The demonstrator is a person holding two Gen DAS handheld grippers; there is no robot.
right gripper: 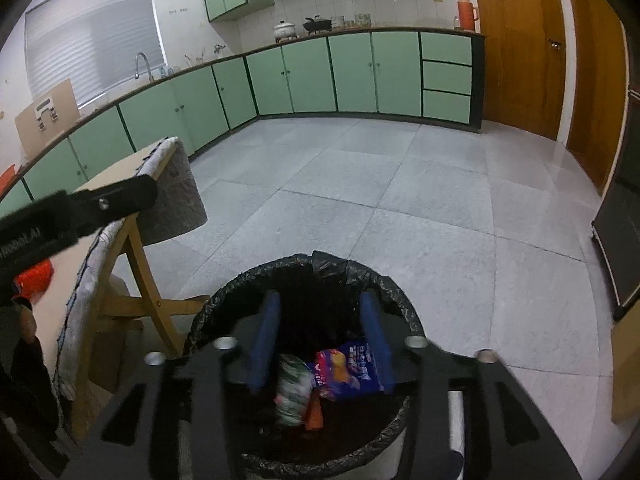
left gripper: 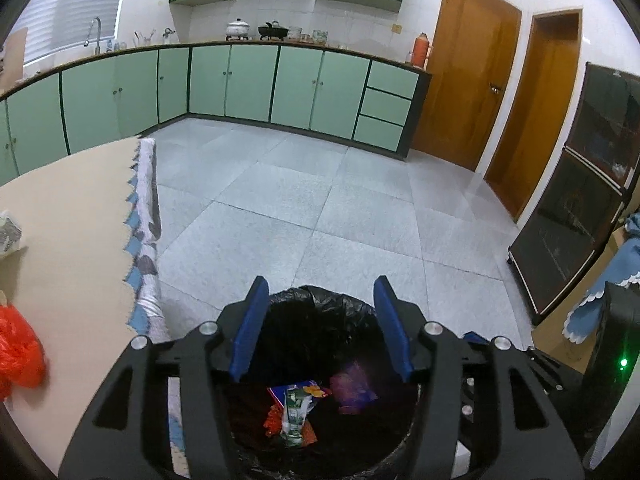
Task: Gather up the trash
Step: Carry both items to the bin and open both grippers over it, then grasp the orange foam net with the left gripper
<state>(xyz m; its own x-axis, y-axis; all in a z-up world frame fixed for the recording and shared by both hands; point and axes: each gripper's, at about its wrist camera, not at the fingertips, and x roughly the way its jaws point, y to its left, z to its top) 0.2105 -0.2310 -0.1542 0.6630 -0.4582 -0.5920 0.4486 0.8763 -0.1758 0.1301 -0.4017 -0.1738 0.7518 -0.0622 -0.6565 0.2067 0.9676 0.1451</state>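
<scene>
A round bin lined with a black bag (left gripper: 320, 312) (right gripper: 224, 300) stands on the floor beside the table. Inside lie a green-white wrapper (left gripper: 294, 412) (right gripper: 294, 388), an orange wrapper (left gripper: 272, 420) (right gripper: 314, 412) and a purple-blue snack bag (left gripper: 352, 392) (right gripper: 352, 368). My left gripper (left gripper: 322, 300) is open and empty above the bin. My right gripper (right gripper: 320, 308) is open and empty above the bin; the purple bag sits below it, and I cannot tell whether it touches. A red plastic bag (left gripper: 18, 352) (right gripper: 34, 276) lies on the table.
The beige table (left gripper: 68, 220) with a patterned cloth edge (left gripper: 146, 216) is at the left; its wooden legs (right gripper: 148, 276) stand close to the bin. A white packet (left gripper: 8, 232) lies on it. A dark glass cabinet (left gripper: 580, 184) stands right. Green cupboards line the far wall.
</scene>
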